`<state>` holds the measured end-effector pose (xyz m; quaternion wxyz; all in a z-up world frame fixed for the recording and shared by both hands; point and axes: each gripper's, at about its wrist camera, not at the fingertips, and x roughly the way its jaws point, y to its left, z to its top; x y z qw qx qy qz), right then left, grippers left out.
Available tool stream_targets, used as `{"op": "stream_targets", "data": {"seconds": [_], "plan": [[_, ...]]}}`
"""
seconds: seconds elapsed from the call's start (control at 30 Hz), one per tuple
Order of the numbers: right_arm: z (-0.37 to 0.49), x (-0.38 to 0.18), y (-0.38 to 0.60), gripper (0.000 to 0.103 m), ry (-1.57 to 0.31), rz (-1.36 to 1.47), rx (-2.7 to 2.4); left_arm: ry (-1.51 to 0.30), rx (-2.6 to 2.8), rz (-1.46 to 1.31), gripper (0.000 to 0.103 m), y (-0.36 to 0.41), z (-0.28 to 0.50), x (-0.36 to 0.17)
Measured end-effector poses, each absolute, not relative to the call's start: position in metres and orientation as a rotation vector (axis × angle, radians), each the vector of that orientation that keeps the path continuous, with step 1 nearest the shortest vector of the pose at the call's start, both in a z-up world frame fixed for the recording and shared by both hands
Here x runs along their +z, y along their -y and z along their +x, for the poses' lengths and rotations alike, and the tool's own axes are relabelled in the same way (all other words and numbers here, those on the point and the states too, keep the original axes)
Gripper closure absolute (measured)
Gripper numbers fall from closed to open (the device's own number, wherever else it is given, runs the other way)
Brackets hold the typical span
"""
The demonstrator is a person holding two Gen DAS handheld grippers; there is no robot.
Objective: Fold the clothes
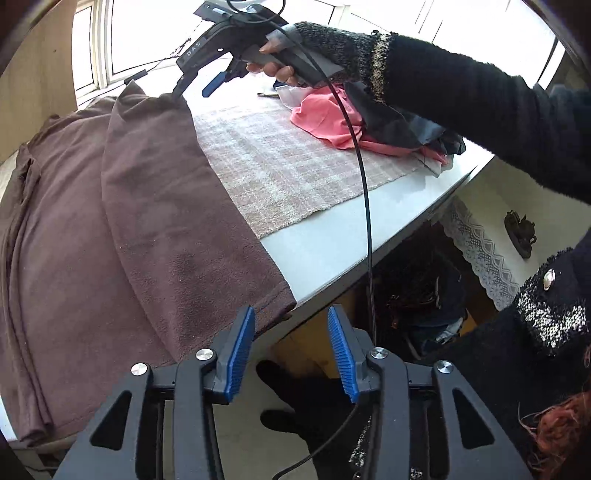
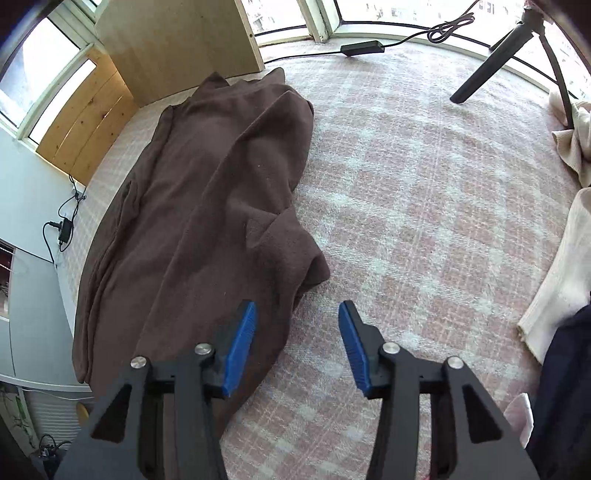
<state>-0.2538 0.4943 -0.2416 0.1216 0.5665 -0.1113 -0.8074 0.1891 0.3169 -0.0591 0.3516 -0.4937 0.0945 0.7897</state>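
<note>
Left gripper (image 1: 291, 349) open beside brown garment (image 1: 147, 221), clothes pile (image 1: 369, 125) (pink) apart

Setting: a lived-in home room, used here for sorting laundry.
Light: windows (image 2: 369, 14) curve around the far side, a bay of daylight.
Work surface: a white desk (image 1: 325, 254) spread with a pink plaid cloth (image 2: 424, 192).
Laundry: a brown garment (image 2: 207, 206) laid out; a mixed clothes pile (image 1: 332, 122) at the desk's far end; cream knitwear (image 2: 554, 266) at one edge.
Furnishing: pine panels (image 2: 88, 118); a lace-trimmed shelf (image 1: 480, 254) bearing a small dark ornament (image 1: 520, 234).
Wiring: a power adapter (image 2: 360, 48) with cord on the cloth.
</note>
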Motion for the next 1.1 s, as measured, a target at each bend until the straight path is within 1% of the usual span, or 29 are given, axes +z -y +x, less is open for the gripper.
{"op": "stream_targets", "data": {"seconds": [0.2, 0.3, 0.33, 0.37, 0.4, 0.43, 0.47, 0.53, 0.67, 0.73, 0.8, 0.83, 0.87, 0.9, 0.93, 0.97, 1.0, 1.03, 1.07, 1.1], "plan": [[-0.262, -0.254, -0.487, 0.044, 0.347, 1.657, -2.324, -0.366, 2.054, -1.295, 0.063, -0.338, 0.179, -0.083], [-0.266, -0.261, -0.482, 0.046, 0.357, 1.660, -2.306, -0.369, 2.073, -1.289, 0.070, -0.335, 0.174, -0.089], [-0.267, -0.263, -0.481, 0.055, 0.360, 1.660, -2.300, -0.363, 2.078, -1.289, 0.078, -0.333, 0.173, -0.091], [-0.269, -0.265, -0.479, 0.080, 0.363, 1.661, -2.294, -0.313, 2.078, -1.304, 0.081, -0.328, 0.169, -0.090], [-0.270, -0.267, -0.478, 0.087, 0.366, 1.662, -2.288, -0.228, 2.066, -1.322, 0.085, -0.320, 0.164, -0.088], [-0.271, -0.266, -0.478, 0.088, 0.392, 1.668, -2.290, -0.124, 2.054, -1.337, 0.088, -0.310, 0.158, -0.087], [-0.272, -0.263, -0.477, 0.089, 0.396, 1.681, -2.293, -0.034, 2.054, -1.344, 0.089, -0.300, 0.154, -0.084], [-0.272, -0.252, -0.473, 0.090, 0.408, 1.694, -2.310, 0.118, 2.083, -1.333, 0.093, -0.277, 0.153, -0.077], [-0.274, -0.220, -0.453, 0.090, 0.472, 1.657, -2.339, 0.389, 2.163, -1.305, 0.094, -0.223, 0.161, -0.068], [-0.280, -0.206, -0.434, 0.090, 0.449, 1.640, -2.354, 0.526, 2.194, -1.302, 0.094, -0.196, 0.167, -0.071], [-0.293, -0.199, -0.404, 0.090, 0.370, 1.636, -2.353, 0.641, 2.230, -1.303, 0.094, -0.170, 0.173, -0.078], [-0.300, -0.200, -0.388, 0.090, 0.340, 1.633, -2.345, 0.671, 2.252, -1.318, 0.094, -0.160, 0.176, -0.082], [-0.308, -0.201, -0.372, 0.087, 0.313, 1.630, -2.337, 0.692, 2.265, -1.345, 0.095, -0.153, 0.178, -0.087], [-0.315, -0.205, -0.355, 0.086, 0.275, 1.622, -2.314, 0.713, 2.277, -1.373, 0.097, -0.146, 0.180, -0.093], [-0.325, -0.212, -0.336, 0.072, 0.218, 1.630, -2.268, 0.728, 2.288, -1.397, 0.097, -0.140, 0.182, -0.097], [-0.332, -0.218, -0.321, 0.063, 0.166, 1.652, -2.239, 0.701, 2.291, -1.397, 0.097, -0.142, 0.181, -0.094], [-0.337, -0.222, -0.310, 0.063, 0.131, 1.686, -2.229, 0.675, 2.293, -1.397, 0.097, -0.145, 0.181, -0.092], [-0.338, -0.221, -0.305, 0.063, 0.119, 1.707, -2.223, 0.648, 2.296, -1.397, 0.095, -0.147, 0.180, -0.089], [-0.333, -0.216, -0.306, 0.063, 0.118, 1.686, -2.231, 0.621, 2.298, -1.396, 0.091, -0.149, 0.180, -0.087], [-0.327, -0.209, -0.308, 0.061, 0.118, 1.658, -2.240, 0.595, 2.300, -1.396, 0.085, -0.152, 0.180, -0.084]]}}
